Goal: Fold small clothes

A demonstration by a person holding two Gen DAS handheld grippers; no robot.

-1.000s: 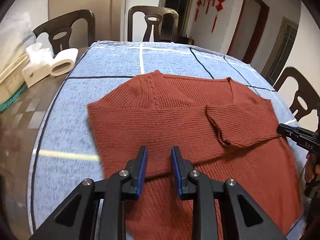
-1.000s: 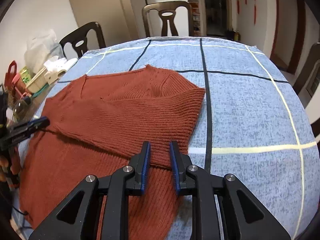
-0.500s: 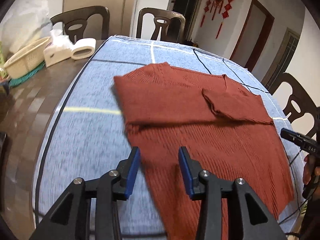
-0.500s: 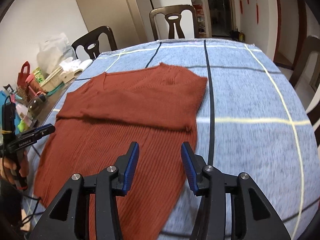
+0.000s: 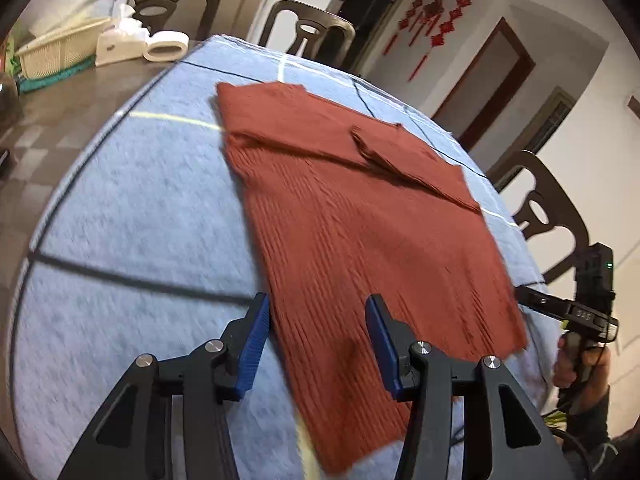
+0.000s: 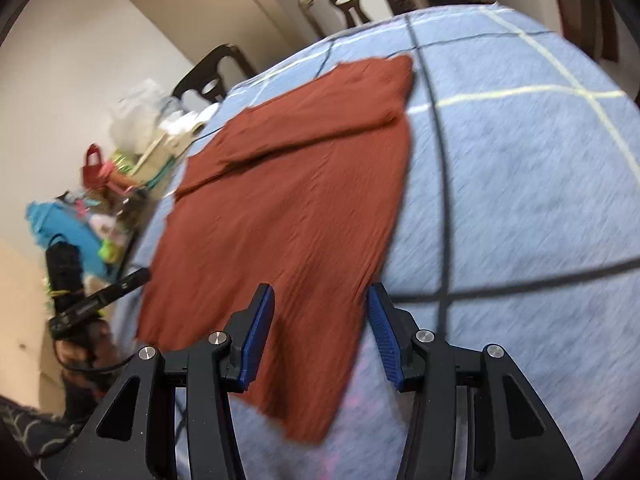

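Note:
A rust-red ribbed sweater point(image 5: 360, 216) lies flat on the blue checked tablecloth point(image 5: 120, 240), both sleeves folded across its chest. My left gripper point(image 5: 318, 340) is open and empty above the sweater's near left hem corner. My right gripper point(image 6: 320, 336) is open and empty above the near right hem corner of the sweater point(image 6: 280, 200). The right gripper also shows at the right edge of the left wrist view point(image 5: 560, 308), and the left gripper shows at the left of the right wrist view point(image 6: 104, 292).
A basket point(image 5: 56, 52), a tissue box point(image 5: 120, 40) and a paper roll point(image 5: 166, 44) sit on the bare table at far left. Dark chairs point(image 5: 312, 32) ring the table. Clutter point(image 6: 120, 160) lies beyond the cloth's left edge.
Both grippers let go of the sleeves, opened wide and pulled back toward the sweater's hem. The sleeves now lie folded across the chest.

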